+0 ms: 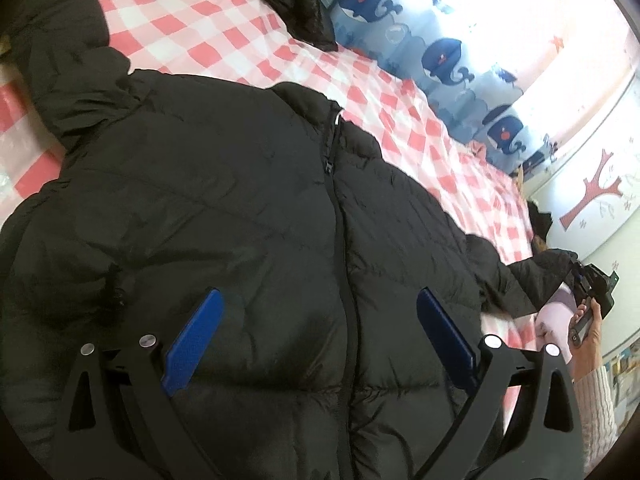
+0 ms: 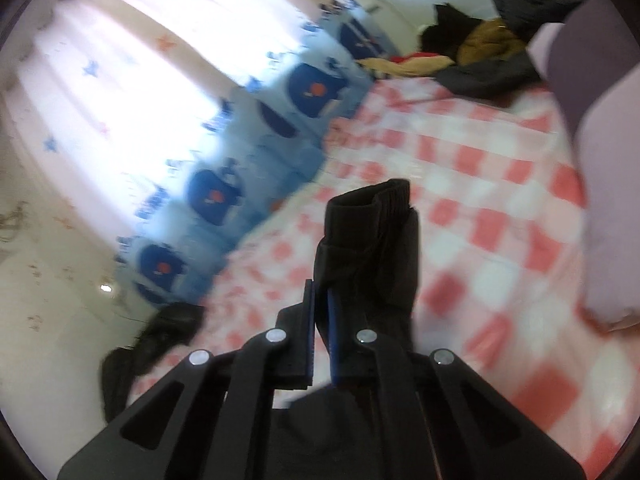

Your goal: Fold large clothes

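We are at the sleeve step of folding the black puffer jacket [image 1: 248,220], which lies front up, zipped, on the pink-and-white checked bedspread [image 1: 208,28], its hood toward the far side of the bed and its hem nearest us. Our right gripper [image 2: 320,316] has its blue pads pressed together on the sleeve cuff [image 2: 372,216], the ribbed end standing up past the fingertips and clear of the bedspread; in the left wrist view the same sleeve [image 1: 532,276] stretches out from the jacket's body toward the hand [image 1: 588,320] that carries that gripper. Our left gripper [image 1: 320,304] hangs over the lower front of the jacket, straddling the zipper [image 1: 340,216], with its fingers spread wide and nothing between them; we cannot tell whether its tips touch the fabric. We judge that the next move calls for carrying the cuff across the jacket's front toward the zipper line, so the sleeve lies flat over the chest rather than bunched, while the left gripper presses the body down near the shoulder seam so the padded shell does not slide on the bedspread. The stuffing is springy, so the sleeve will likely want smoothing once it is laid down. A pile of other clothes [image 2: 480,52] sits at the bedspread's far corner, well apart from the jacket, beside the whale-print curtain [image 2: 216,200].
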`<act>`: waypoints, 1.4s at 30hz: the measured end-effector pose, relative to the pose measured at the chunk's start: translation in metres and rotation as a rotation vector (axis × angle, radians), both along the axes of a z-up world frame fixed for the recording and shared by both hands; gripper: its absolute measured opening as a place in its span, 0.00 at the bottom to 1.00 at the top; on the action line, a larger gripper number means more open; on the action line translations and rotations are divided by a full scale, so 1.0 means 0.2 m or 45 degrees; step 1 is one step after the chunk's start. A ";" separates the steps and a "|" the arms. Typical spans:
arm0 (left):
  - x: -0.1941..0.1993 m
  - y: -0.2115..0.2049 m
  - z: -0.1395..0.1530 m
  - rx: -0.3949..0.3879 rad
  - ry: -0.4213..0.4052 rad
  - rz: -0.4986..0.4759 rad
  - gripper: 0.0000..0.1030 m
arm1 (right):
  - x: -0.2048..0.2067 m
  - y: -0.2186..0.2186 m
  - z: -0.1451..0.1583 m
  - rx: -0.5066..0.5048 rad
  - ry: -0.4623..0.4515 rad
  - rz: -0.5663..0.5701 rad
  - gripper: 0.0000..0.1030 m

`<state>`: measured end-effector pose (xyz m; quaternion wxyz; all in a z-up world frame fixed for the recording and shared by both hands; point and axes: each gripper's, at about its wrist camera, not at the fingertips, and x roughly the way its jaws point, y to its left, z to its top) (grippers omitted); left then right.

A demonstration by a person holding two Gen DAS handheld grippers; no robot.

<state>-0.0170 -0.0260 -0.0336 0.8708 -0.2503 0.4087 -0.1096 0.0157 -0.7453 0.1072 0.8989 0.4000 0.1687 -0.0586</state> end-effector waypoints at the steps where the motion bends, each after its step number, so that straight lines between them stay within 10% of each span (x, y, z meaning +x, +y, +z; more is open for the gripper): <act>1: 0.00 0.01 0.01 -0.009 -0.003 0.004 0.91 | 0.01 0.05 0.04 -0.001 -0.024 0.023 0.06; 15: -0.09 0.22 0.10 -0.056 -0.053 0.094 0.91 | 0.32 1.26 0.63 -0.160 -0.272 0.547 0.06; 25: -0.15 0.52 0.14 -0.145 -0.041 0.198 0.91 | 0.47 2.22 0.46 -0.207 -0.223 0.928 0.06; 30: -0.17 0.63 0.13 -0.201 -0.005 0.239 0.91 | 0.53 2.43 0.22 -0.490 0.149 1.094 0.12; 33: -0.17 0.65 0.11 -0.251 0.035 0.233 0.91 | 0.54 2.34 -0.04 -0.776 0.496 1.044 0.74; 42: -0.13 0.53 0.08 -0.217 0.065 0.168 0.91 | 0.64 2.08 -0.58 -1.132 0.904 0.865 0.76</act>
